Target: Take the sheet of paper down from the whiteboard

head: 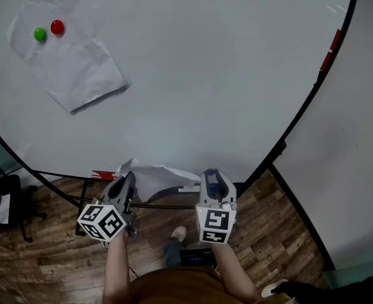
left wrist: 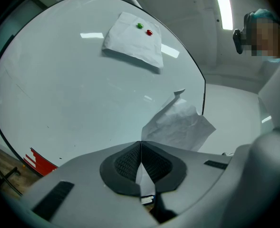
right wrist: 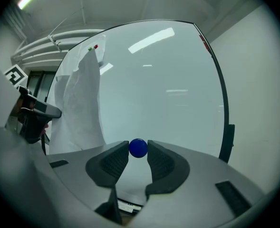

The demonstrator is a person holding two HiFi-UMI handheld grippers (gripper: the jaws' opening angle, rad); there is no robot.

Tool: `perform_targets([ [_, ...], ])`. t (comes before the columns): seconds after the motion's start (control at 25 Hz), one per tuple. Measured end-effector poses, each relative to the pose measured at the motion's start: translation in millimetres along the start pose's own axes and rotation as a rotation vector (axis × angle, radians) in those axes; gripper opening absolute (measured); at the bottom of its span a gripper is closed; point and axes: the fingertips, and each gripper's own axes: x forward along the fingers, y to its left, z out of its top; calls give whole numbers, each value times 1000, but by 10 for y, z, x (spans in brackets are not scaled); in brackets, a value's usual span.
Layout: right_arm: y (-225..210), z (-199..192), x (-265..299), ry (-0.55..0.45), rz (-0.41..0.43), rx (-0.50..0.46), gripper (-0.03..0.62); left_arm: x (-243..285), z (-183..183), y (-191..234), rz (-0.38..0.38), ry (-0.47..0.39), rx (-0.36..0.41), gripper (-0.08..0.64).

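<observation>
- Creased white sheet of paper (head: 154, 177), off the whiteboard (head: 211, 75) and hanging low in front of its bottom edge, just above the two grippers in the head view.
- Pinched at one corner by the left gripper (left wrist: 140, 151): fingers (left wrist: 123, 164) pressed together on the paper, a thin strip of it showing in the seam between them, the rest of the sheet fanning up and to the right.
- Same sheet seen edge-on at the left of the right gripper view, a tall pale fold beside the board.
- Right gripper (right wrist: 138, 145) just to the right of the sheet, not touching it; fingers (right wrist: 112, 161) closed on a small round blue magnet (right wrist: 138, 148), clamped at their tips.
- Both grippers side by side, near each other, pointing up toward the lower rim of the board.
- High at the board's upper left, well apart from the grippers: a second sheet (head: 72, 59), wrinkled and tilted, flat against the surface.
- On its upper part, a green magnet (head: 40, 34) and a red magnet (head: 57, 26) close together, the red one to the right.
- Below everything, wood-plank floor (head: 281, 233); a dark office chair (head: 6, 198) at the far left.
</observation>
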Motion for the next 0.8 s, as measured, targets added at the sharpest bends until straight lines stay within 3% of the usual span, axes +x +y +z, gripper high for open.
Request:
perform_targets([
  [0.8,-37,-68,35,18,-11,2,133,36,13,43,2,-6,-9,25],
])
